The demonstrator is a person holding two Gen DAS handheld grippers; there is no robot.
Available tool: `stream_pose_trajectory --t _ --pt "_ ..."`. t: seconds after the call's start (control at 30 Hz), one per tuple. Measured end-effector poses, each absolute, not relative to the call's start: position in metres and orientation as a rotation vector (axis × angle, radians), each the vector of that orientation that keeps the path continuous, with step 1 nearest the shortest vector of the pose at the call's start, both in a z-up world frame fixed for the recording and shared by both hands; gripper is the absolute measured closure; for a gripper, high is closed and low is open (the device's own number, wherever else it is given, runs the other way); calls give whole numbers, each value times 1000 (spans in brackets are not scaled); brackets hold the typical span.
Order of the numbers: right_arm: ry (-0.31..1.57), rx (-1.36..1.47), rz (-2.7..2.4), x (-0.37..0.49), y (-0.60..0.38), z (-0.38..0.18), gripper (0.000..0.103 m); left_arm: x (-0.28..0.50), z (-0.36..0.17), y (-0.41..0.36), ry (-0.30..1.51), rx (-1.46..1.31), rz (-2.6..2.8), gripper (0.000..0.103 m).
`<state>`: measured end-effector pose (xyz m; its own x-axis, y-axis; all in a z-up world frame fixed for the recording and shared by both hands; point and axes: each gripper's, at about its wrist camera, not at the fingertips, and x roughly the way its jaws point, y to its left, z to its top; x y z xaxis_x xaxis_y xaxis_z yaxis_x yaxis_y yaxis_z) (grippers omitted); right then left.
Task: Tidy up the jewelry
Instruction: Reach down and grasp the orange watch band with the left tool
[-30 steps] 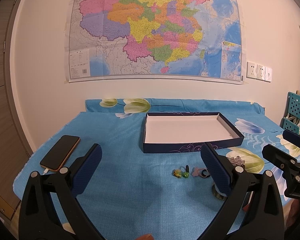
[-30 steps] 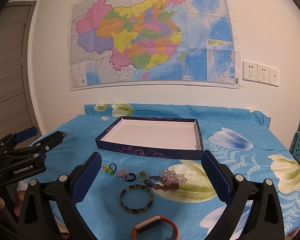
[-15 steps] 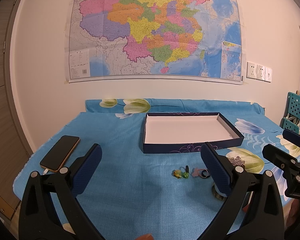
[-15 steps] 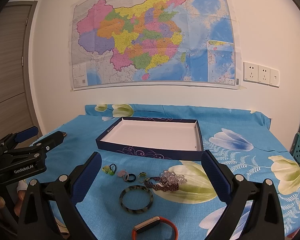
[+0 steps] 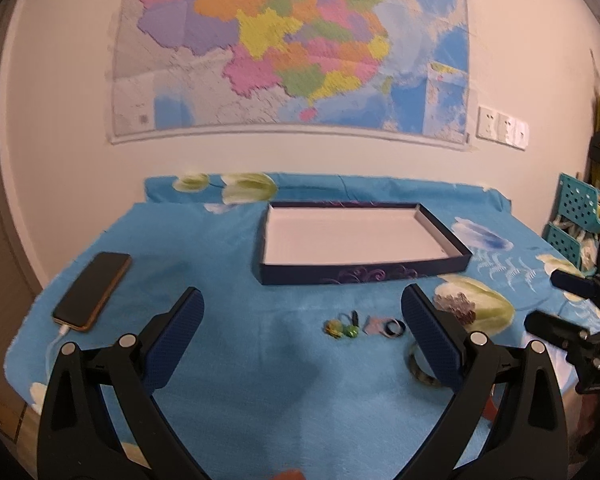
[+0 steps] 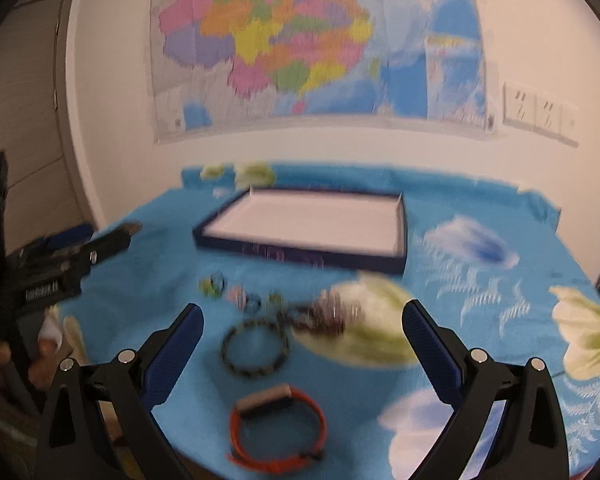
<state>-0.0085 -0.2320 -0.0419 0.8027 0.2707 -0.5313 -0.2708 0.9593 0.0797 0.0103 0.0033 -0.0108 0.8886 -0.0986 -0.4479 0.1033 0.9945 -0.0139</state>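
Note:
A dark blue tray [image 5: 364, 272] with a white inside lies on the blue floral cloth; it also shows in the right wrist view [image 6: 300, 254]. Small rings [image 5: 342, 326] and a dark ring [image 5: 394, 326] lie in front of it. In the right wrist view a dark bangle [image 6: 255, 346], an orange band [image 6: 278, 426], beaded bracelets [image 6: 328, 314] and small rings [image 6: 214, 284] lie between tray and gripper. My left gripper [image 5: 302, 336] is open and empty above the cloth. My right gripper [image 6: 302, 344] is open and empty above the bangle.
A phone [image 5: 92, 290] on a cable lies at the table's left edge. Teal baskets [image 5: 576, 216] stand at the right. A map [image 5: 292, 48] hangs on the wall behind. The other gripper shows at each view's side [image 5: 572, 320] [image 6: 60, 264].
Both grippers have moved forward and tilted down toward the table; the right wrist view is motion-blurred. The jewelry and tray have not moved.

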Motion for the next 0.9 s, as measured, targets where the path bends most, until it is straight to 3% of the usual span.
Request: stream_pose_trajectory --t 0.07,0.23,0.47,0.57,0.63,0.9 --pt "630 -8 329 -8 -236 -52 13 16 -18 -2 498 23 -136 6" --pt "767 -45 391 -8 -234 -82 49 31 -41 -22 589 57 -253 6" --pt "827 -32 437 -9 -240 -94 60 48 -76 -51 740 80 -418 15" --pt "842 -22 469 -7 -239 -96 73 52 -83 -56 766 77 -430 17" --pt "854 -26 466 -5 -237 -96 98 52 -84 -56 765 73 -428 17" --pt "861 135 583 11 -214 -94 97 45 -65 -23 732 11 -379 16"
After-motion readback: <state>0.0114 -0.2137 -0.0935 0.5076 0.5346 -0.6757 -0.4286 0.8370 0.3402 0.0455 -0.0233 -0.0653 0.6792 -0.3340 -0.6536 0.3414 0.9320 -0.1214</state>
